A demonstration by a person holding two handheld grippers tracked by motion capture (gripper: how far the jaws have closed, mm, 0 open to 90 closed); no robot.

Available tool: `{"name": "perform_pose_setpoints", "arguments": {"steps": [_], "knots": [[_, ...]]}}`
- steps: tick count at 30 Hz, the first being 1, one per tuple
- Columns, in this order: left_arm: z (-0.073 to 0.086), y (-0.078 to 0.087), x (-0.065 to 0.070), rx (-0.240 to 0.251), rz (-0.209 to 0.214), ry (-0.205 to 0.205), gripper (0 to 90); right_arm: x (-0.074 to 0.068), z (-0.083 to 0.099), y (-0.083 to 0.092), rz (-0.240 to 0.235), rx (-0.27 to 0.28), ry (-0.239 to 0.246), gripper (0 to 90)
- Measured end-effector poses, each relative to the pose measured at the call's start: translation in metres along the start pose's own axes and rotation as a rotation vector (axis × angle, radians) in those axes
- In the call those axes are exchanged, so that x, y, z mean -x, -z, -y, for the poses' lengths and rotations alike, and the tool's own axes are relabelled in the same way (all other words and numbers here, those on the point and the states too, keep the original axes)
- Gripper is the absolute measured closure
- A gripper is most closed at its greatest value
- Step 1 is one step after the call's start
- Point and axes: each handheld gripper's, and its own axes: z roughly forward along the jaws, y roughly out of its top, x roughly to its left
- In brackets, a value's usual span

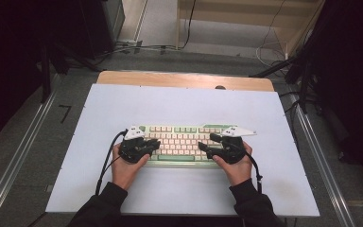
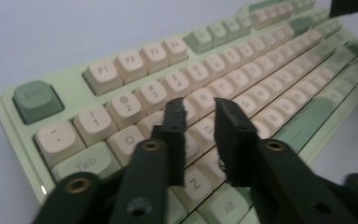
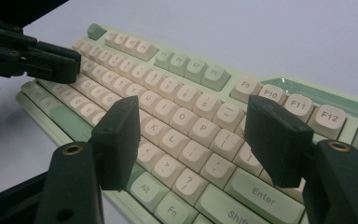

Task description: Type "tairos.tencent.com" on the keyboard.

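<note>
Left gripper hovers over the keyboard at frame centre, jaws narrowly apart, holding nothing. Right gripper wide open, empty. I'd narrow the gap and press one key straight down, avoiding neighbours.
</note>
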Motion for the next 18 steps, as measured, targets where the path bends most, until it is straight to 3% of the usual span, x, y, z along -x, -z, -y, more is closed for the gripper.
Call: {"name": "perform_pose_setpoints", "arguments": {"steps": [4,8,12,18], "knots": [[-0.003,0.007,0.002,0.080,-0.013,0.003,47.3,0.000,0.000,0.001,0.001,0.001,-0.001,34.8],[-0.005,0.015,0.000,0.138,-0.061,0.018,35.5,-0.001,0.000,0.000,0.001,0.000,0.001,36.0],[-0.006,0.020,-0.004,0.164,-0.106,0.044,30.8,-0.001,0.001,0.001,-0.004,-0.003,0.009,40.6],[-0.005,0.023,-0.010,0.167,-0.129,0.077,30.3,-0.004,0.002,0.001,-0.010,-0.006,0.016,47.2]]}}
